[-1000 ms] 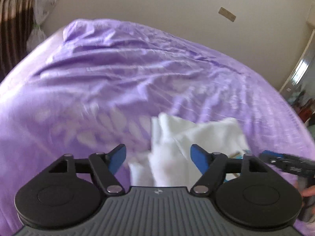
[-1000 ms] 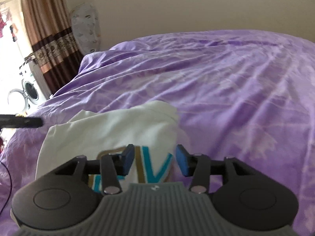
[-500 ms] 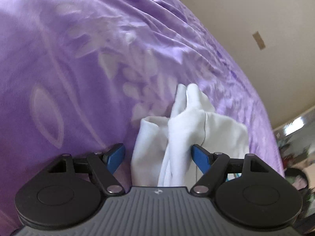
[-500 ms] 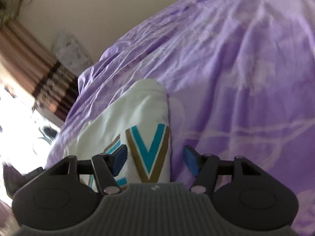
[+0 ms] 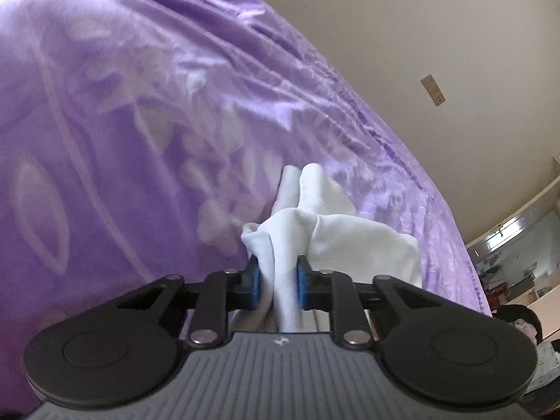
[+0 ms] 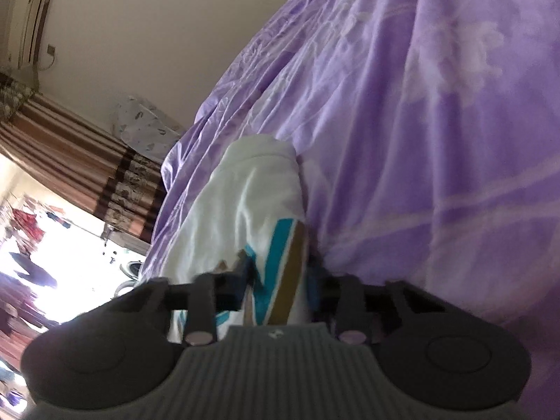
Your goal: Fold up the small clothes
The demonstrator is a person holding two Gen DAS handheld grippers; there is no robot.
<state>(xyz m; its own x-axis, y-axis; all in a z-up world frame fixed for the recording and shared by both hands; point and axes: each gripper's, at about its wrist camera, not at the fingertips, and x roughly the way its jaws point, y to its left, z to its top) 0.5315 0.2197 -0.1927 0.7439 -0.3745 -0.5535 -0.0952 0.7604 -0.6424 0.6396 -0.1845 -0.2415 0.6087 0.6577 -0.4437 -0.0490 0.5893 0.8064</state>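
A: Two claws, both biting the same white garment (image 5: pixel 353 241). L gripper (image 5: pixel 276 281) is closing w/ a bunched fold of plain white cloth btwn its blue pads (image 5: pixel 254 280), and they're already pressing it. R gripper (image 6: pixel 278 285) is closing too, pinching the printed edge, teal + brown stripes (image 6: pixel 280 273) sitting right btwn the jaws.

B: Which way is the thing lying from each claw?

A: Straight ahead of both. From the L claw it's running fwd and off to the claw's right, ending in two rumpled peaks (image 5: pixel 304 182) just beyond the tips. From the R claw its long axis is running fwd and slightly left, up to a rounded far end (image 6: pixel 262 147). Neither hand is nearer imo, each is gripping its own near edge, so whatever fold comes next is prob hinging on carrying that near edge fwd toward the far end.

B: Surface?

A: Purple bedsheet (image 5: pixel 140 122) w/ pale leaf print, wrinkled, soft, lying under the garment and spreading out on all sides. Cloth is resting on it beyond the tips; right at the pads I can't tell if it's lifting off.

B: Room?

A: Beige wall (image 5: pixel 420 35) beyond the bed w/ a socket plate (image 5: pixel 433 90). From the R claw, off to the left: striped brown curtain (image 6: pixel 70 161), bright window, AC unit (image 6: pixel 29 17) up in the corner, patterned pillow (image 6: pixel 143 127) by the wall.
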